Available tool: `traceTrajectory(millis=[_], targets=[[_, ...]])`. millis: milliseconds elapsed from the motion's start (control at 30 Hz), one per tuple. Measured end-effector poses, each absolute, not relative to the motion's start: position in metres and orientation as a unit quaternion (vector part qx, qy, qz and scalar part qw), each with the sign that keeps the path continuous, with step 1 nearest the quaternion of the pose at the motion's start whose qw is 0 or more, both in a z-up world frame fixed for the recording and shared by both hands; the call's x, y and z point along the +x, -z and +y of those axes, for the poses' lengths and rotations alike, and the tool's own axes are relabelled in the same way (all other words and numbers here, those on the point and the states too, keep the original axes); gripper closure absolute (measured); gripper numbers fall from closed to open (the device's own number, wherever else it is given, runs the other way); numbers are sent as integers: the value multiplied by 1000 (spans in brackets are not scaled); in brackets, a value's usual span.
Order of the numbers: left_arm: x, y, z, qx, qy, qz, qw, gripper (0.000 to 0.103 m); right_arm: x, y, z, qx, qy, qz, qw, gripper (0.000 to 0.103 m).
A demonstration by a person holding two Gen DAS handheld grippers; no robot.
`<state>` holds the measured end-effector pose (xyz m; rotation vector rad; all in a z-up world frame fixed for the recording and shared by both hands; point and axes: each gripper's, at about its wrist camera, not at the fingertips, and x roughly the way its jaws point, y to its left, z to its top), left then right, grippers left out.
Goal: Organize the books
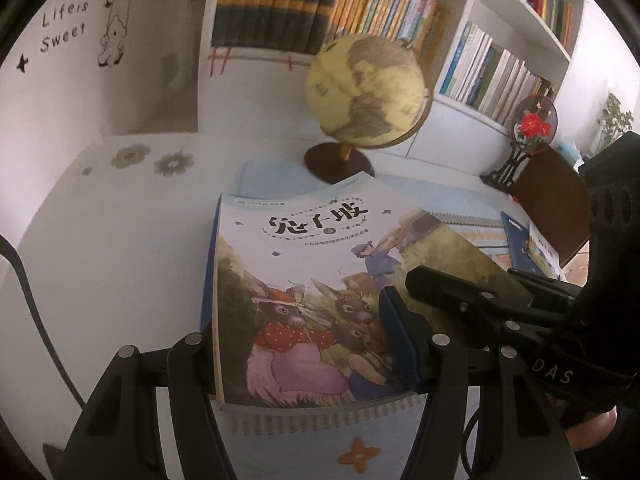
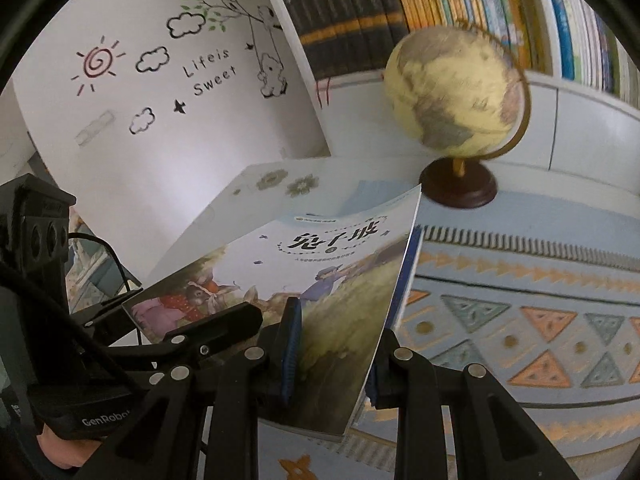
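A book with a rabbit picture on its cover [image 1: 304, 280] lies on top of a small stack with blue-edged books under it, held up over the table. My left gripper [image 1: 296, 336] is shut on the stack, its blue pad [image 1: 396, 340] on the cover and its other finger [image 1: 192, 348] at the spine side. My right gripper [image 2: 338, 336] is shut on the same book [image 2: 340, 280] at its other edge, one blue pad [image 2: 290, 344] pressing on the cover and the other finger behind it. Each view shows the other gripper's black finger resting on the cover.
A yellow globe [image 1: 366, 92] on a dark wooden base stands just behind the stack. Behind it are white shelves full of upright books [image 1: 320, 8]. A red flower ornament [image 1: 534, 126] and more flat books [image 1: 524, 244] lie to the right. A patterned cloth [image 2: 520, 312] covers the table.
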<state>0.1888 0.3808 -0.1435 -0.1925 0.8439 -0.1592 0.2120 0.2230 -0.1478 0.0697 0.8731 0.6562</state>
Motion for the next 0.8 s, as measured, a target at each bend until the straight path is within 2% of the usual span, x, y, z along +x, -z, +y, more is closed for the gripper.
traceTrajectory(millis=[300,533,800], targets=[[201,179,407,-125,105,429,889,43,224,175,243,35,-269,445,854,76],[208,206,417,-152,109,457,869,43,238,206,246,65,-249,505,824,76],[204,212,427,-170,100,458,867,42,239,223,246,65,-249,525,811,74]])
